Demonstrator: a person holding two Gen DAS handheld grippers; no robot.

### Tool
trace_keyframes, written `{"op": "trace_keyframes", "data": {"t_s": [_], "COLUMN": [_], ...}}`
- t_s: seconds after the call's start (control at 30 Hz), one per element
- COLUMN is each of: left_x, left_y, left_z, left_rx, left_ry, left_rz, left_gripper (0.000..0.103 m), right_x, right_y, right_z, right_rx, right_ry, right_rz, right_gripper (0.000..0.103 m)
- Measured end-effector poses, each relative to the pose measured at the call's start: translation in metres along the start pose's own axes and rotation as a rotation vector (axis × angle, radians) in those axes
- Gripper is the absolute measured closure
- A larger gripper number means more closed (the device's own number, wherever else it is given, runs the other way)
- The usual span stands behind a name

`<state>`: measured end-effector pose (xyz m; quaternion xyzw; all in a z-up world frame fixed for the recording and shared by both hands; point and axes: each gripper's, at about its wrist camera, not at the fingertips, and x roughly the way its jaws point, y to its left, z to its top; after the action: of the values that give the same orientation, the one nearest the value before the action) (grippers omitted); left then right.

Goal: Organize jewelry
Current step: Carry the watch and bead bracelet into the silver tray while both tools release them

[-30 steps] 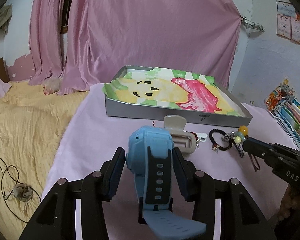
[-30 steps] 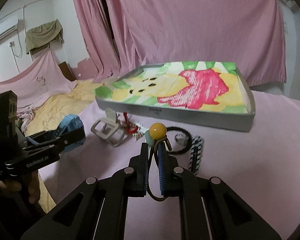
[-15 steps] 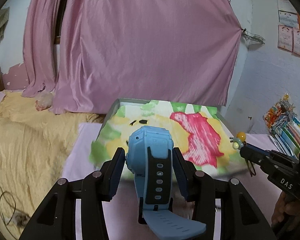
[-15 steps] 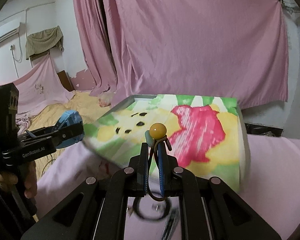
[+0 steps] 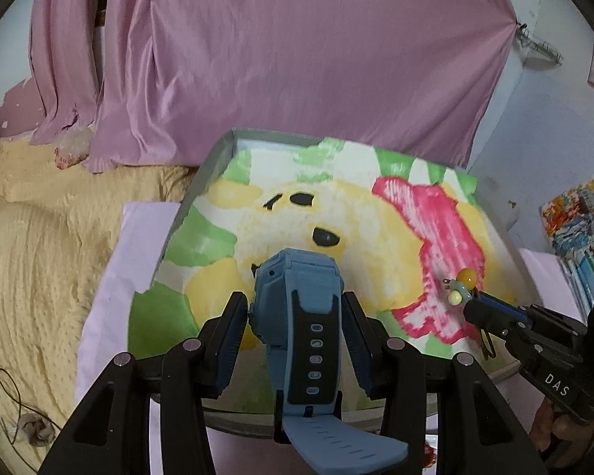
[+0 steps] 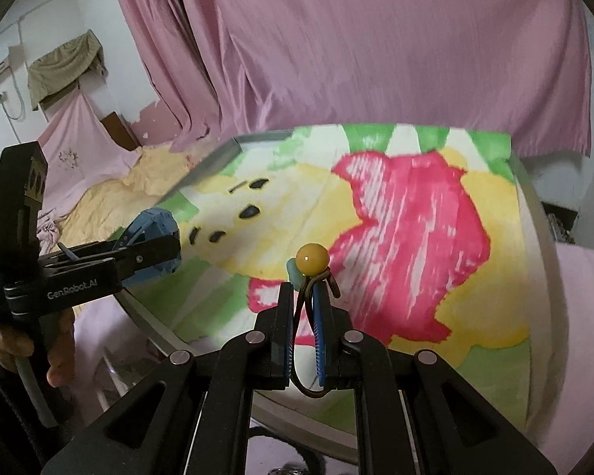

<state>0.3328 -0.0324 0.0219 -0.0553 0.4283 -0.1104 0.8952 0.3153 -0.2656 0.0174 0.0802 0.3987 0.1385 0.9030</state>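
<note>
My left gripper (image 5: pixel 296 308) is shut on a blue watch (image 5: pixel 299 297), whose strap hangs down toward the camera. It hovers over the near left part of a grey tray (image 5: pixel 214 158) lined with a yellow, pink and green cloth (image 5: pixel 376 237). My right gripper (image 6: pixel 305 297) is shut on a dark hair tie with a yellow bead (image 6: pixel 312 259). It hangs above the pink patch of the cloth (image 6: pixel 408 237). Each gripper also shows in the other's view: the left gripper (image 6: pixel 166 249) with the blue watch (image 6: pixel 154 225), the right gripper (image 5: pixel 471 306) with its bead (image 5: pixel 466 277).
A pink cloth (image 5: pixel 138 229) covers the table under the tray. A yellow bedspread (image 5: pixel 39 257) lies to the left, pink curtains (image 5: pixel 297 59) hang behind. Colourful packets (image 5: pixel 574 213) stand at the far right. A person's hand (image 6: pixel 16 340) holds the left gripper's handle.
Both grippers rose from the table and moved forward over the tray, each keeping hold of its item. The loose jewellery on the pink cloth has dropped out of view.
</note>
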Motion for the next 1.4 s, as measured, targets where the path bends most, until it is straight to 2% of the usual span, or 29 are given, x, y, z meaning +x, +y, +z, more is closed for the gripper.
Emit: {"op": "trace_keyframes", "data": {"t_s": [0.23, 0.37, 0.4, 0.47, 0.5, 0.53, 0.57, 0.6, 0.67, 0.8, 0.9, 1.0, 1.13, 1.4], "left_x": [0.004, 0.001, 0.0, -0.007, -0.011, -0.016, -0.022, -0.027, -0.038, -0.061, -0.076, -0.093, -0.107, -0.129], "left_y": [-0.004, -0.003, -0.003, -0.003, -0.003, -0.003, -0.003, -0.004, -0.005, -0.008, -0.01, -0.013, -0.017, -0.018], "left_z": [-0.003, -0.005, -0.005, -0.007, -0.008, -0.01, -0.012, -0.014, -0.02, -0.037, -0.052, -0.07, -0.091, -0.123], "left_rx": [0.027, 0.026, 0.024, 0.022, 0.022, 0.021, 0.021, 0.023, 0.026, 0.025, 0.028, 0.034, 0.038, 0.045], "left_ry": [0.023, 0.018, 0.014, -0.007, -0.023, -0.045, -0.068, -0.085, -0.117, -0.201, -0.268, -0.355, -0.429, -0.493], "left_rz": [0.014, 0.025, 0.024, 0.02, 0.021, 0.023, 0.024, 0.024, 0.028, 0.03, 0.027, 0.018, 0.02, 0.006], "left_gripper": [0.056, 0.056, 0.054, 0.044, 0.036, 0.033, 0.033, 0.033, 0.028, 0.018, 0.005, 0.001, 0.001, 0.001], "right_x": [0.006, 0.001, -0.002, -0.01, -0.016, -0.021, -0.028, -0.036, -0.052, -0.084, -0.107, -0.126, -0.144, -0.16], "right_y": [0.0, -0.001, 0.0, -0.001, 0.0, -0.001, -0.001, -0.001, -0.001, 0.0, 0.004, 0.007, 0.014, 0.029], "right_z": [-0.001, -0.002, -0.002, -0.003, -0.004, -0.006, -0.008, -0.011, -0.017, -0.033, -0.047, -0.06, -0.076, -0.107], "right_rx": [0.01, 0.017, 0.017, 0.016, 0.015, 0.017, 0.02, 0.024, 0.034, 0.039, 0.039, 0.038, 0.025, -0.038], "right_ry": [0.031, 0.02, 0.01, -0.009, -0.029, -0.046, -0.069, -0.102, -0.153, -0.259, -0.339, -0.392, -0.453, -0.506], "right_rz": [-0.006, -0.017, -0.026, -0.036, -0.046, -0.053, -0.064, -0.077, -0.096, -0.136, -0.17, -0.188, -0.219, -0.256], "right_gripper": [0.09, 0.072, 0.07, 0.069, 0.065, 0.06, 0.05, 0.045, 0.041, 0.016, 0.013, 0.008, 0.008, 0.007]}}
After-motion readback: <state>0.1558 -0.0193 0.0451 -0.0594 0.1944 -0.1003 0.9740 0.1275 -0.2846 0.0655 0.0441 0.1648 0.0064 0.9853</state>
